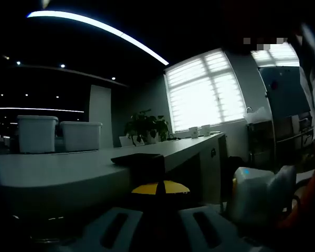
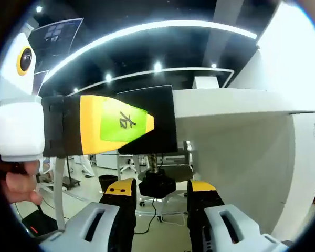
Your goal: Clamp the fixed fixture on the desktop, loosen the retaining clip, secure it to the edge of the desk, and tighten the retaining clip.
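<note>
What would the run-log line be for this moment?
left gripper: holds black clamp on desk edge | right gripper: jaws astride screw knob, contact unclear | stage: tightening clip

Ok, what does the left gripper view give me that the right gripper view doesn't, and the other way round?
Left gripper view: the white desktop from above, two white plastic bins, a green potted plant, a bright blinded window.
Right gripper view: the threaded metal screw and black round knob under the desk, between the open right tongs.
Both: the black clamp fixture on the desk edge, held by the left tongs.
</note>
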Available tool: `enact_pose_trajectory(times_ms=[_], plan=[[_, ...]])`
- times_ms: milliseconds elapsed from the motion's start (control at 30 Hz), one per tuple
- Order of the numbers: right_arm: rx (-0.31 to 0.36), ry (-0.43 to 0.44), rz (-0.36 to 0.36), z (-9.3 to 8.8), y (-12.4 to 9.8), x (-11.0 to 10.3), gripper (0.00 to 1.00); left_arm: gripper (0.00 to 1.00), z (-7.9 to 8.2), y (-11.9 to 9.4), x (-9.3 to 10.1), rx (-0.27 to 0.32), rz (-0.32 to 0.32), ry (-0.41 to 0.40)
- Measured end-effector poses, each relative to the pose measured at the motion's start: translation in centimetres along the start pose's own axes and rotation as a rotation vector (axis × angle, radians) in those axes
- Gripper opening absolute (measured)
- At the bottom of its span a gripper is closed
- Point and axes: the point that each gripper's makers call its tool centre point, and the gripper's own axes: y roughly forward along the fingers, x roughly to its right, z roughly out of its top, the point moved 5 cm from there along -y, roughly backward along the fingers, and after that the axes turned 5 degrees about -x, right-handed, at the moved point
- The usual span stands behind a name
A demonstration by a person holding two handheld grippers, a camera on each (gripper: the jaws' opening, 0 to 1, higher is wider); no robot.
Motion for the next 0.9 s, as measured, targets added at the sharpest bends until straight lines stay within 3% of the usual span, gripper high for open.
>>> enact_pose_trajectory(times_ms=[67,300,433,533,667,900], plan=[[0.011,-0.003,0.001,0.2,0.1,-0.1,0.26,0.01,0.0,0.0,0.0,0.001,-0.001,-0.001],[0.022,0.029,0.074,0.2,0.0,0.2,0.26,0.01,-0.1,0.0,0.0,0.003,-0.004,-0.007],[0.030,0.003,0.199,0.2,0.2,0.5,0.26,0.01,-0.2,0.1,0.0,-0.003,-0.008,-0.004],[0.019,0.031,0.327,0.1,0.3,0.7,0.26,0.01,-0.1,0.1,0.0,-0.006,-0.010,-0.002],[0.006,0.031,0.433,0.0,0.8,1.0,0.26,0.01,-0.2,0.1,0.0,0.004,-0.004,-0.013],[-0.001,0.019,0.464,0.0,1.1,1.0,0.26,0.01,-0.1,0.2,0.0,0.001,-0.014,-0.020]])
